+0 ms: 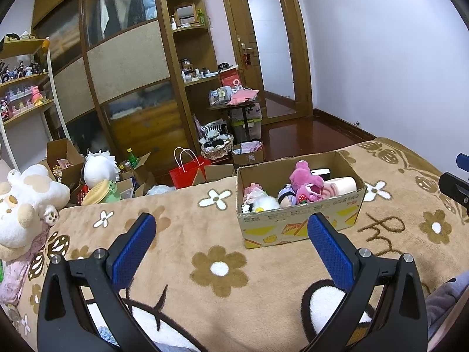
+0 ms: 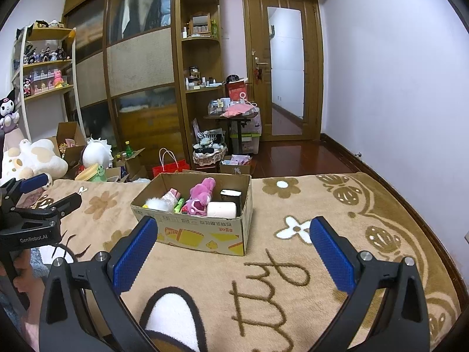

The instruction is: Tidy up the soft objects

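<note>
An open cardboard box stands on the tan flowered blanket of the bed; it also shows in the right wrist view. It holds several soft toys, among them a pink plush, a white fluffy toy and a pale pink roll. My left gripper is open and empty, hovering over the blanket before the box. My right gripper is open and empty, near the box's front right. A large white and tan plush lies at the bed's left edge.
Beyond the bed, the floor holds open cartons, a white round plush, a red paper bag and a basket. A wardrobe, shelves with figurines and a wooden door stand behind. The left gripper shows in the right wrist view.
</note>
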